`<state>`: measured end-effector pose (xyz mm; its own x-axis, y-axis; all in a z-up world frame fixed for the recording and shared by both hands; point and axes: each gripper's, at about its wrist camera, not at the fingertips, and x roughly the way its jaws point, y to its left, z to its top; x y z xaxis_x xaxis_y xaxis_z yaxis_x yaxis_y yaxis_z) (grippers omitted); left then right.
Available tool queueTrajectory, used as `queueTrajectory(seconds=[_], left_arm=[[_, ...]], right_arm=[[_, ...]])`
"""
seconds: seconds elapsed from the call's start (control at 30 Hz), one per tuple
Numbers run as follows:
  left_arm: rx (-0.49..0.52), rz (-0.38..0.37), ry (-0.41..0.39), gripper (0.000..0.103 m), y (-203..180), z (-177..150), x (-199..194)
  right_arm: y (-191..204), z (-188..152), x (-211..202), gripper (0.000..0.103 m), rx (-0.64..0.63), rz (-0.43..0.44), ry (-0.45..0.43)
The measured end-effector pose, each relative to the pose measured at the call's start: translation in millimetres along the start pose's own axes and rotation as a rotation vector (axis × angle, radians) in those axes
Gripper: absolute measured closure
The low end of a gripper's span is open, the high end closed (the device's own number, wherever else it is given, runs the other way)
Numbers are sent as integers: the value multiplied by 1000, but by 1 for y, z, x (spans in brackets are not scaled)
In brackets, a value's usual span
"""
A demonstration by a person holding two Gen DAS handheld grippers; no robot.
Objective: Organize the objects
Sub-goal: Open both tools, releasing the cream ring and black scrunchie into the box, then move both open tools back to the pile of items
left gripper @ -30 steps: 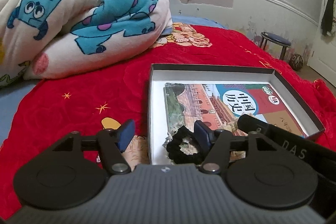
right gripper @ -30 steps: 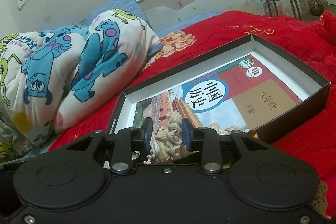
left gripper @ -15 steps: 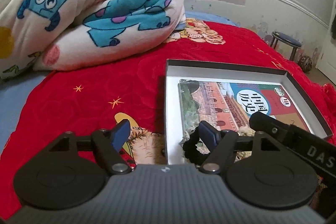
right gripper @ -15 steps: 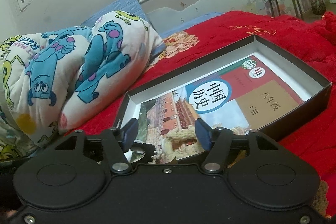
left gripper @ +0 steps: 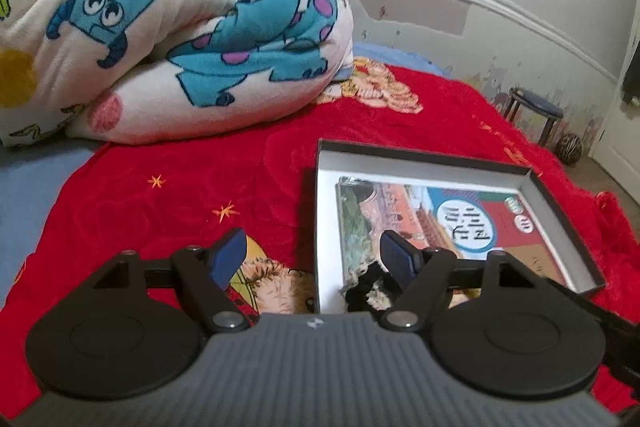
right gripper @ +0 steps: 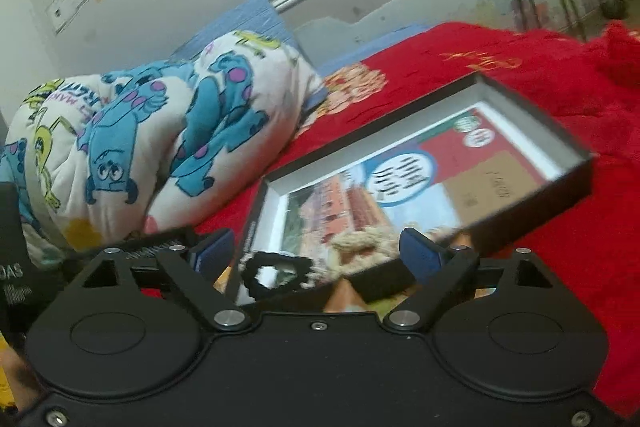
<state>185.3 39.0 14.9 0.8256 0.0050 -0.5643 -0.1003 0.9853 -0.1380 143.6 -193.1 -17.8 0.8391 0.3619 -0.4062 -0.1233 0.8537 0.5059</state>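
right gripper point(right gripper: 316, 251): jaws opening, nothing pinched; cream scrunchie point(right gripper: 360, 241) lies free between them, looks just released
left gripper point(left gripper: 314, 253): fingers spread, empty, straddling the box's near left wall
black scrunchie point(right gripper: 276, 273): near left corner of box point(right gripper: 532, 115), beside the cream one
book point(right gripper: 400, 179): flat in box, under both scrunchies, likely base layer
blanket point(left gripper: 180, 27): far left, not involved

Both wrist views share the box point(left gripper: 560, 211)
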Motion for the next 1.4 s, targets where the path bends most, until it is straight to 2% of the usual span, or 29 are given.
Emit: queueTrajectory(seconds=[0.17, 0.37, 0.53, 0.83, 1.0, 1.07, 1.13, 1.2, 1.27, 1.4], left_arm=[[4, -73, -19, 19, -4, 3, -13], [83, -120, -41, 19, -24, -6, -25], [104, -182, 1, 19, -40, -17, -34], [109, -329, 82, 21, -69, -50, -63], [216, -293, 87, 24, -89, -73, -59], [224, -276, 104, 27, -91, -78, -52], [229, -253, 139, 40, -92, -81, -44], [241, -211, 173, 48, -92, -84, -34], [242, -215, 200, 53, -91, -86, -27], [287, -204, 206, 48, -96, -93, -23]], right_arm=[[-16, 11, -33, 14, -1, -107, -44], [-30, 19, -73, 13, 21, -194, -96], [-38, 10, -88, 12, 66, -217, -95], [-49, -12, -106, 14, 143, -328, -66], [-55, -25, -107, 18, 175, -320, -105], [-57, -29, -103, 19, 181, -341, -115], [-60, -35, -97, 22, 190, -331, -110], [-65, -42, -90, 25, 206, -309, -91], [-68, -47, -84, 29, 205, -295, -73], [-72, -51, -80, 33, 187, -270, -74]])
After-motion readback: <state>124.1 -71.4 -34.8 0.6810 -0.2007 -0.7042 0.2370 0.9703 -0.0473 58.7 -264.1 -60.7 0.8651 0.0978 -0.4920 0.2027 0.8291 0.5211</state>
